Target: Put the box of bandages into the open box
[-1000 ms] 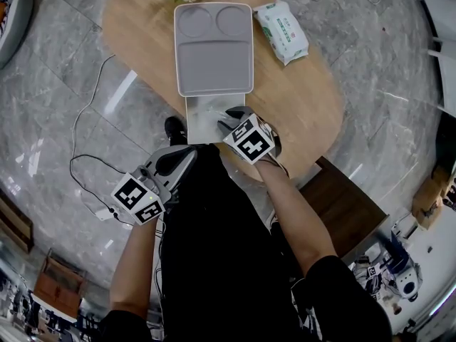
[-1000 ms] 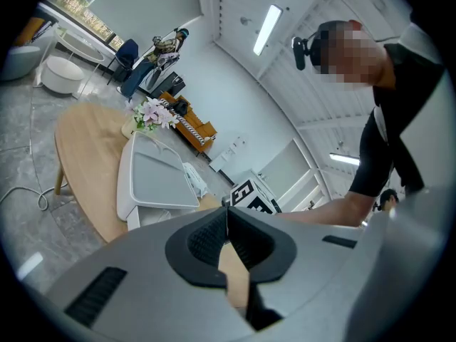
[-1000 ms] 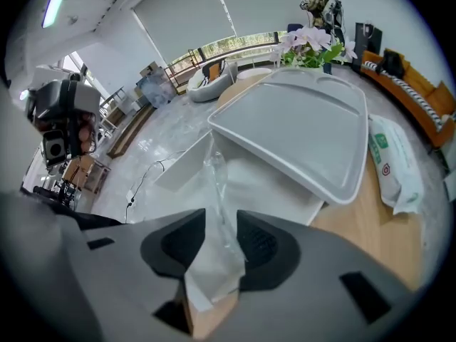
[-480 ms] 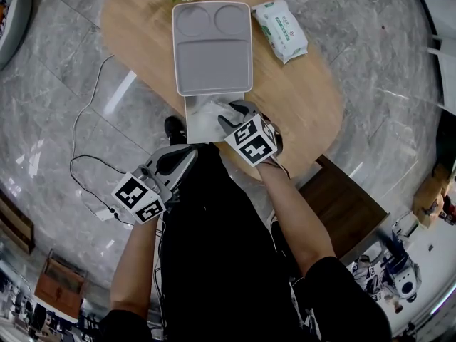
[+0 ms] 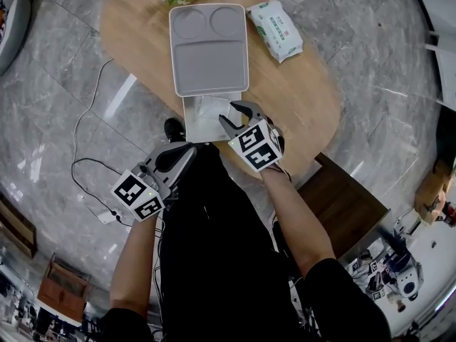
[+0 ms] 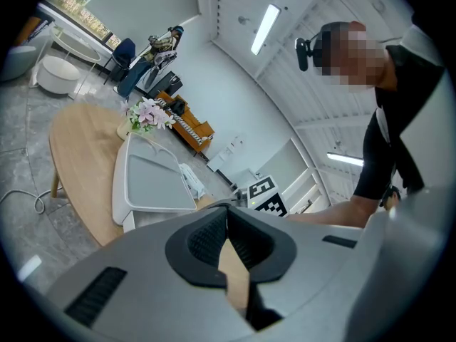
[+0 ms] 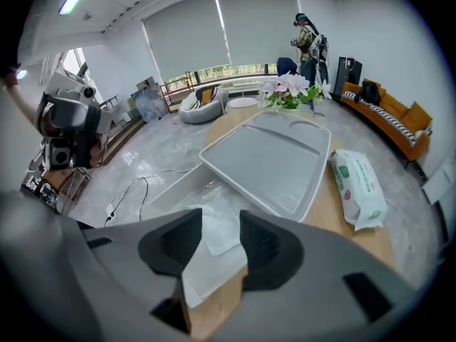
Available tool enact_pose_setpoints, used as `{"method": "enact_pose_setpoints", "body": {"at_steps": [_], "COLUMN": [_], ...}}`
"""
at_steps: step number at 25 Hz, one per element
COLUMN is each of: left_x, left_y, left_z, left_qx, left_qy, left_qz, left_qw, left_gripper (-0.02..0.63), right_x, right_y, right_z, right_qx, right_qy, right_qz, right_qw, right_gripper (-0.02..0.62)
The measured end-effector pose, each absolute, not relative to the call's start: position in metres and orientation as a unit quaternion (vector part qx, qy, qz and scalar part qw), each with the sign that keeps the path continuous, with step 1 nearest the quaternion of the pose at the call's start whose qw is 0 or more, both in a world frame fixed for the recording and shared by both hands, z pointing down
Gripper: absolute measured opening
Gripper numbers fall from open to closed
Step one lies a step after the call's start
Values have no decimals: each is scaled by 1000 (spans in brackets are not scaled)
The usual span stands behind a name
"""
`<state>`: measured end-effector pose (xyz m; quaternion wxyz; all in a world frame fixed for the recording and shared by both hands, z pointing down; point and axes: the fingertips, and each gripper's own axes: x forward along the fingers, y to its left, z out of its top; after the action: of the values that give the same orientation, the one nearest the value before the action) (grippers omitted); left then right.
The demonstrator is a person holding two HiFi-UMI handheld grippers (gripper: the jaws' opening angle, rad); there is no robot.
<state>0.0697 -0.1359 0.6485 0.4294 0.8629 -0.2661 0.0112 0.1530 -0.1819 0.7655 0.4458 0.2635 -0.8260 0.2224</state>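
R claw (image 5: 235, 112) is opening, nothing pinched. Bandage box (image 7: 216, 226) is lying flat inside the open box (image 5: 191, 116), just below and ahead of its tips, long side prob. pointing toward the lid (image 5: 209, 48). L claw (image 5: 184, 152) is hanging closed, empty, farther back.
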Motion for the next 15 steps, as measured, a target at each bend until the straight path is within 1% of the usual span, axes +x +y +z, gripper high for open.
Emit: {"method": "enact_pose_setpoints", "body": {"at_steps": [4,7,10,12,15], "left_x": [70,67,63,61,60], "left_y": [-139,-144,-149,-151,-154], "left_z": [638,625,607,591,560], "left_qx": [866,870,874,879,891], "left_qy": [-268,-271,-276,-275,-272], "left_qz": [10,10,11,12,10], "left_qw": [422,411,400,388,364], "left_gripper": [17,17,17,17,17], "right_x": [154,155,155,155,153], "right_y": [-178,-175,-174,-175,-178], "right_z": [749,726,694,667,625], "right_qx": [268,274,281,283,287], "right_qy": [-833,-842,-852,-860,-871], "right_qz": [220,224,230,222,203], "right_qw": [430,406,377,361,343], "right_gripper": [170,170,145,102,65]}}
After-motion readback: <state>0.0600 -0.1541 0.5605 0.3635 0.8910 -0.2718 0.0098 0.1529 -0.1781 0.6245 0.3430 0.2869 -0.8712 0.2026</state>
